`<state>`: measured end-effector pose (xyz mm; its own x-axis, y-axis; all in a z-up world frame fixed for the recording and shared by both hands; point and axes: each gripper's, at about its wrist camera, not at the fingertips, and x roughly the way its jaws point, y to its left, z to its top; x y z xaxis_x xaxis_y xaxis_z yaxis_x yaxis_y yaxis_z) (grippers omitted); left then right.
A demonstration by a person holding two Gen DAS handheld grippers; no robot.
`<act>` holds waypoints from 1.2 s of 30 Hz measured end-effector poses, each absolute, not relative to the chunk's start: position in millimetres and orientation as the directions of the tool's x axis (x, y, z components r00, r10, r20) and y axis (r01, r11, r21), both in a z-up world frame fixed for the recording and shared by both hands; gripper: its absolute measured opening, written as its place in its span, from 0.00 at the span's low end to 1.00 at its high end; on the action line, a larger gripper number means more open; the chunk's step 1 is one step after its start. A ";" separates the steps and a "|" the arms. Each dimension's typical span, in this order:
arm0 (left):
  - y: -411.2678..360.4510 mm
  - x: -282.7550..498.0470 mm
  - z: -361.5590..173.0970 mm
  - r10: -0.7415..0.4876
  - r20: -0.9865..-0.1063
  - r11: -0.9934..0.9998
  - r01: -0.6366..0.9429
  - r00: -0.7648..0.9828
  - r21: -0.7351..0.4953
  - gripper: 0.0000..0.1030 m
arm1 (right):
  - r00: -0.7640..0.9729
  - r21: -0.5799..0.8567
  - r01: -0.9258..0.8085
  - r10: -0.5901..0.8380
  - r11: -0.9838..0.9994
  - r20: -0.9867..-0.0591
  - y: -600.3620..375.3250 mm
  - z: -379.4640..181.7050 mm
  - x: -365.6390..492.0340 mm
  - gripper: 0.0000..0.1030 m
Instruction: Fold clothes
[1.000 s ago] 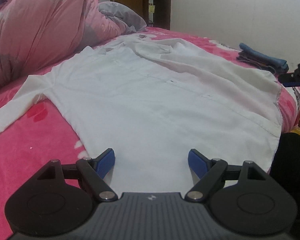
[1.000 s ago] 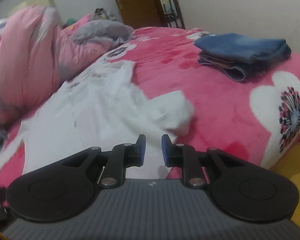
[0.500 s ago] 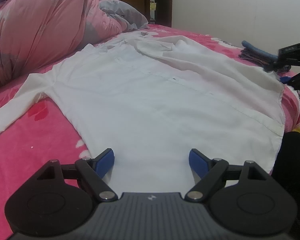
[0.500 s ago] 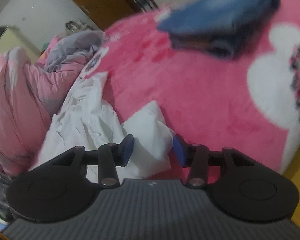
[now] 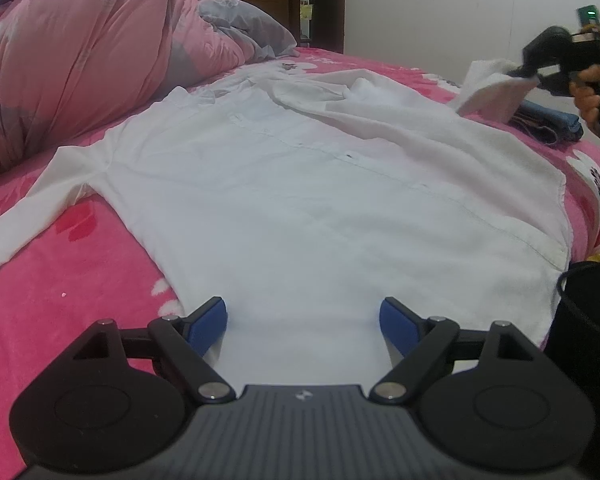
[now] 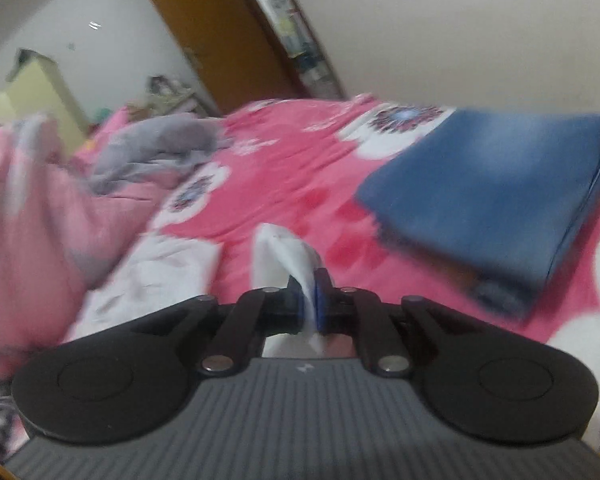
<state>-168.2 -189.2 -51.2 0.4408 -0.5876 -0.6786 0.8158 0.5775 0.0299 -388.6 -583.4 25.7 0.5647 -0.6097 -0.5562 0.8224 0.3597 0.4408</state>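
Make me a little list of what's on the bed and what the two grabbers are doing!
bed cover: pink blanket with flowers
main item: white shirt spread flat, buttons up
sleeve: pinched in the right gripper, jaws closing on it, lifted off the bed
left gripper: jaws wide, over the shirt's hem, holding nothing
already folded: blue jeans near the bed's far edge
also there: pink quilt, bunched up

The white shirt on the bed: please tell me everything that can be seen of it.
The white shirt is thin, woven-looking cloth with a button placket down its middle. It lies spread flat on the pink flowered blanket, one sleeve stretched out at the left. The other sleeve's end is lifted off the bed, between the closing jaws of the right gripper. The left gripper hovers open over the hem.
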 end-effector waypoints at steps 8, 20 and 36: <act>-186.8 -165.7 -52.7 -0.600 -0.675 0.570 0.821 0.430 0.016 0.84 | 0.589 0.554 0.799 -0.497 0.235 -0.637 -561.9 13.7 -441.0 0.34; -188.8 -166.1 -53.1 -0.598 -0.674 0.581 0.814 0.433 0.008 0.84 | 0.695 0.568 0.698 -0.220 0.435 -0.685 -532.8 -13.3 -360.6 0.39; -182.2 -162.0 -55.6 -0.624 -0.663 0.571 0.821 0.413 -0.025 0.84 | 0.704 0.274 0.582 -0.306 0.765 -0.641 -471.1 62.7 -280.7 0.00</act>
<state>-162.0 -182.2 -55.6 0.4135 -0.6240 -0.6631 0.8208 0.5706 -0.0252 -280.7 -471.1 62.7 0.7041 -0.3059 -0.6408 0.5821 0.7655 0.2742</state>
